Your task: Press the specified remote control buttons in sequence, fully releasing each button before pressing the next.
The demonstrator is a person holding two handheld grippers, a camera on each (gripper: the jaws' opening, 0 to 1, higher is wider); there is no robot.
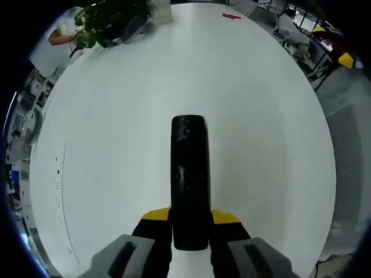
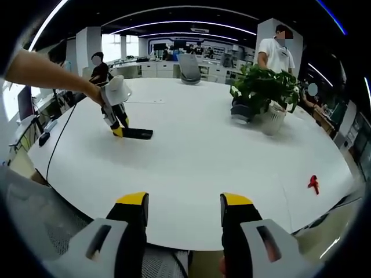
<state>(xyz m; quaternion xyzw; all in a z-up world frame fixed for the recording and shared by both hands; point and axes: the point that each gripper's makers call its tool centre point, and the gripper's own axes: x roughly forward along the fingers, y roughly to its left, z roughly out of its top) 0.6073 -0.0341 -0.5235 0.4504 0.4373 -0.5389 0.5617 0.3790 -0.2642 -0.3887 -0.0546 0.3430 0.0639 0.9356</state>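
A black remote control (image 1: 188, 174) lies lengthwise on the white table (image 1: 104, 127), its near end clamped between the yellow-tipped jaws of my left gripper (image 1: 190, 217), which is shut on it. Its buttons face up. In the right gripper view, the same left gripper (image 2: 117, 123) stands at the far left of the table (image 2: 191, 162), held by a person's hand, with the remote (image 2: 138, 134) sticking out flat from it. My right gripper (image 2: 182, 207) hovers at the near table edge, open with nothing between its fingers, well apart from the remote.
A potted plant (image 2: 264, 90) with a white pot stands at the back right of the table, also seen as the plant (image 1: 107, 20). A small red object (image 2: 313, 183) lies near the right edge. People and office chairs (image 2: 188, 68) surround the table.
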